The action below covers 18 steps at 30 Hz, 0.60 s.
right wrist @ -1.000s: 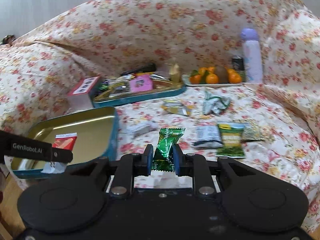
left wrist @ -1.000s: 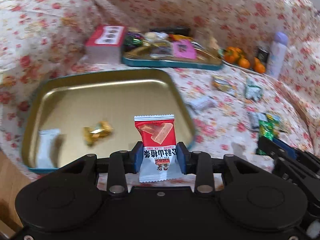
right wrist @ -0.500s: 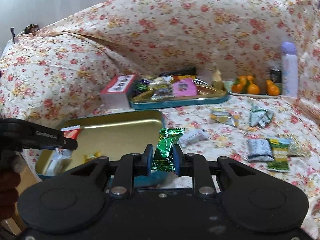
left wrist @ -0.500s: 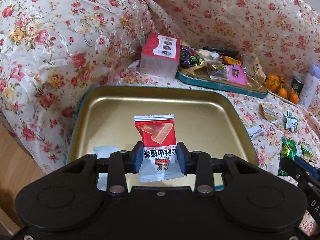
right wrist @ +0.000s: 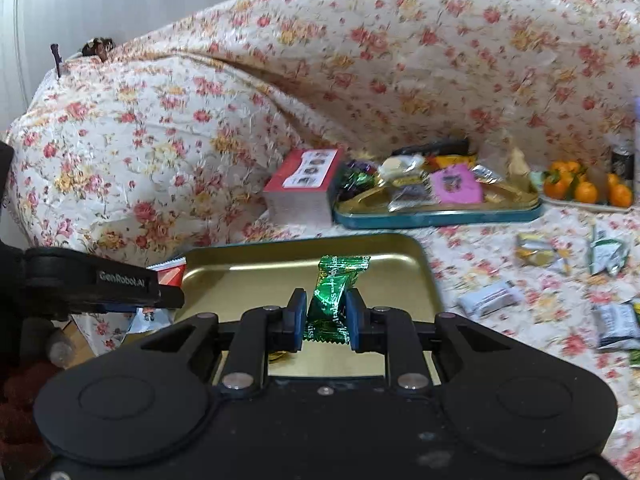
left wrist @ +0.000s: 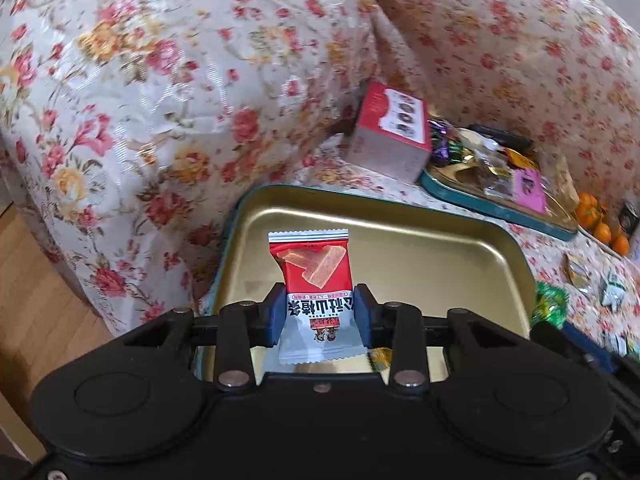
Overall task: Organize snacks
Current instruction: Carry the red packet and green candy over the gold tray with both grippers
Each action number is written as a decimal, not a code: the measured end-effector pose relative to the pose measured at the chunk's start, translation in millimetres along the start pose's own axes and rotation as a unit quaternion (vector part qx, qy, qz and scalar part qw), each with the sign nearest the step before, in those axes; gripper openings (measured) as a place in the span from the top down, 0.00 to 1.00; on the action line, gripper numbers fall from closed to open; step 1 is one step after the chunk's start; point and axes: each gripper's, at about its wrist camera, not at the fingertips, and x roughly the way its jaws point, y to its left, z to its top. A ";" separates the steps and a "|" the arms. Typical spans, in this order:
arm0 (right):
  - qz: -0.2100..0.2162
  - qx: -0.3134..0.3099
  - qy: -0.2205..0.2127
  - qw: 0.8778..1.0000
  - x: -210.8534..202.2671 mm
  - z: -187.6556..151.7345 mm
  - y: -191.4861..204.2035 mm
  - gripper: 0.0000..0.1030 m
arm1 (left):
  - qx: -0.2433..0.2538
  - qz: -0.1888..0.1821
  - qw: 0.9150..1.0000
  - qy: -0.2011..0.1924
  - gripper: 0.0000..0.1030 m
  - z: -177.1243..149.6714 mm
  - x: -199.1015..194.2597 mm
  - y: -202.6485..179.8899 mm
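Note:
My left gripper is shut on a red and white snack packet, held upright over the near left part of a gold tin tray with a teal rim. My right gripper is shut on a green candy wrapper above the same tray. In the right wrist view the left gripper's arm reaches in from the left with the red packet showing behind it. A gold-wrapped candy peeks out on the tray floor under the left gripper.
A red box and a second teal tray full of snacks stand behind. Oranges sit on a plate at the far right. Several loose packets lie on the floral sofa cover. Wooden floor lies left of the sofa edge.
Both grippers have swung left, keeping their packets. The gold tray now sits right under them, and the loose snacks have slid to the right of both views.

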 end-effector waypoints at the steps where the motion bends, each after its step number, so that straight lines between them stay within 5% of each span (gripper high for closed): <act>1: -0.001 0.004 0.006 1.000 4.3 -1.0 2.0 0.78 | -0.003 0.001 1.000 0.001 0.57 -0.5 0.4 2.2; 18: -0.051 0.005 0.013 0.999 11.7 -11.0 -3.1 0.78 | 0.037 -0.050 0.996 0.060 0.57 -15.2 7.7 -20.5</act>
